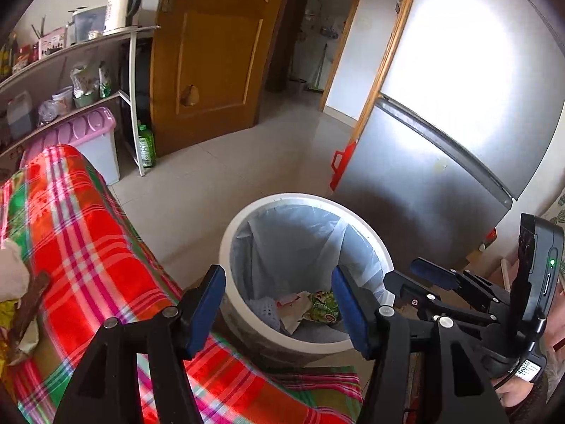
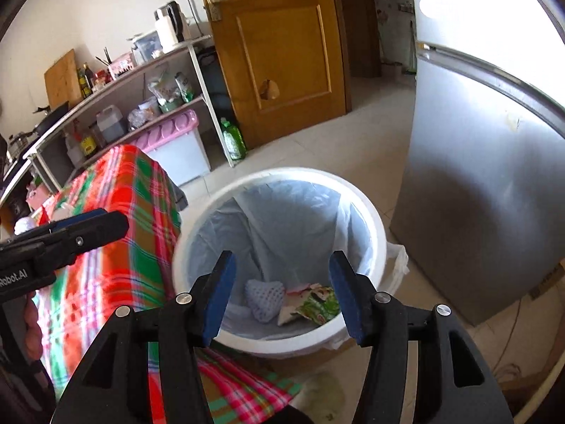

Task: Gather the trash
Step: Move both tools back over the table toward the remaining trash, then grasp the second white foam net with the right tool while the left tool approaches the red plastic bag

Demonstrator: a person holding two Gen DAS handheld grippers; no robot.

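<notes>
Both the left gripper (image 1: 279, 304) and right gripper (image 2: 282, 289) are hanging wide open, empty (nothing between the pads), over the white trash bin (image 2: 374, 219) holding a green snack wrapper (image 2: 317, 305).

The left gripper (image 1: 279, 309) has matte black angular arms with triangular cut-outs, round silver screws at the joints and dark blue pads (image 1: 206, 309) on its fingers. The right gripper (image 2: 280, 291) is built alike; from the left camera its body shows a green light, a white QR label and a black cable. White "Robot.AI" lettering marks the left one's side. Bare skin shows beneath.
</notes>
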